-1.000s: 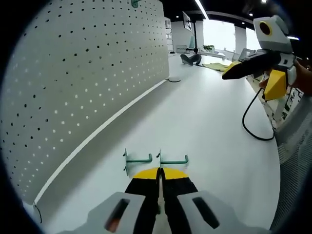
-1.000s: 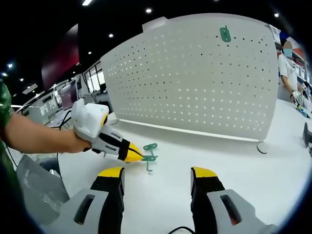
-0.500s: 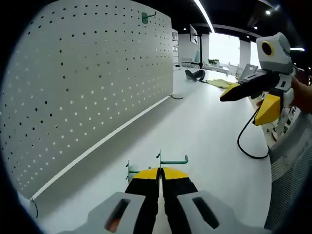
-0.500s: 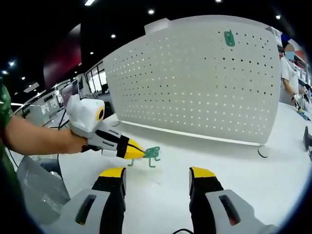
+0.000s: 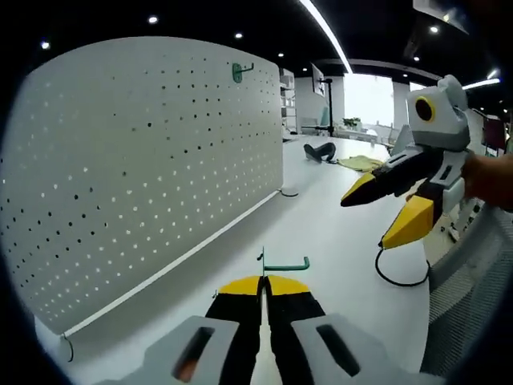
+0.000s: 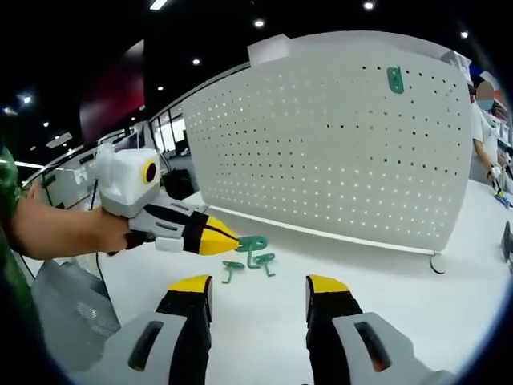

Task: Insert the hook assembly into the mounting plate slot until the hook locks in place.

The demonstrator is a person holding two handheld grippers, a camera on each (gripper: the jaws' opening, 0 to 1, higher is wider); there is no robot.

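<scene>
Left tool lifted green hook off table.

White tabletop seen under everything. Black cable looped on it at the right of the left gripper view. Grey mesh panel visible at lower left of the right gripper view. Ceiling spotlights lit overhead; light strip too.
</scene>
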